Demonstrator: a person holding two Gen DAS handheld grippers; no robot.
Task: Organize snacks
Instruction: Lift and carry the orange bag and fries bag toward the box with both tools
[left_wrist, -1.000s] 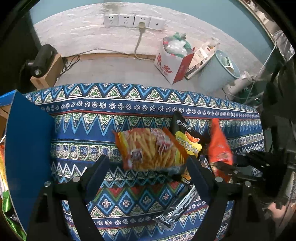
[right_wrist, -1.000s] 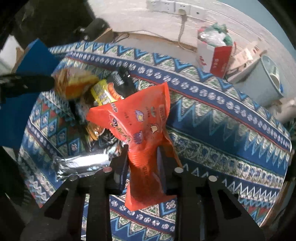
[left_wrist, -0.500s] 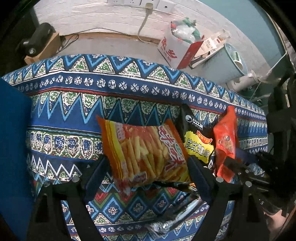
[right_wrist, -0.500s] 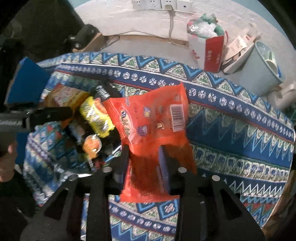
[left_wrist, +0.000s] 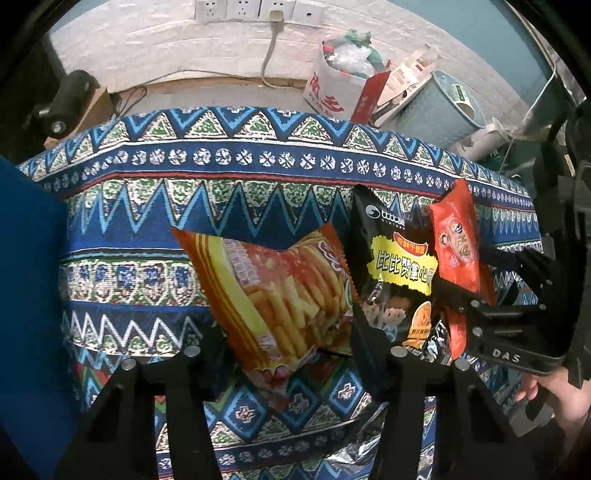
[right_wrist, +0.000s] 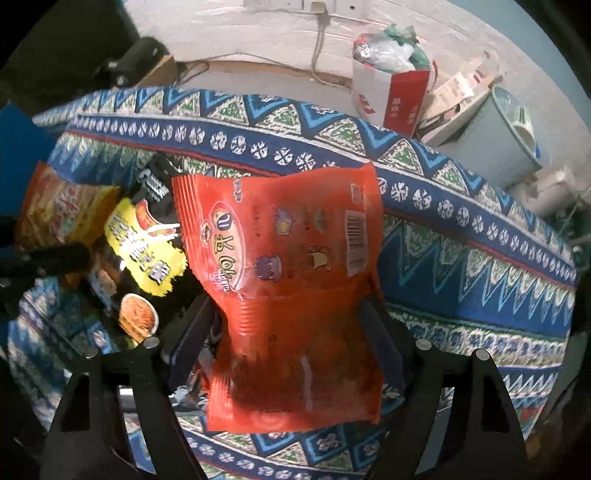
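My left gripper (left_wrist: 288, 343) is shut on an orange fries bag (left_wrist: 280, 295), held above the patterned cloth (left_wrist: 221, 192). My right gripper (right_wrist: 291, 325) is shut on a red snack bag (right_wrist: 295, 288), which also shows in the left wrist view (left_wrist: 458, 243). A black and yellow snack bag (left_wrist: 395, 266) lies between them; it also shows in the right wrist view (right_wrist: 144, 251). A silver foil packet (left_wrist: 351, 454) lies low on the cloth.
A blue box (left_wrist: 29, 295) stands at the left. Beyond the table's far edge are a red and white carton (left_wrist: 340, 92), a pale bin (left_wrist: 447, 107), wall sockets (left_wrist: 258, 9) and a dark device (left_wrist: 70, 99) on a cardboard box.
Both grippers have moved closer over the pile. The fries bag has tilted in the left gripper. The red bag has turned more face-on to the right camera.
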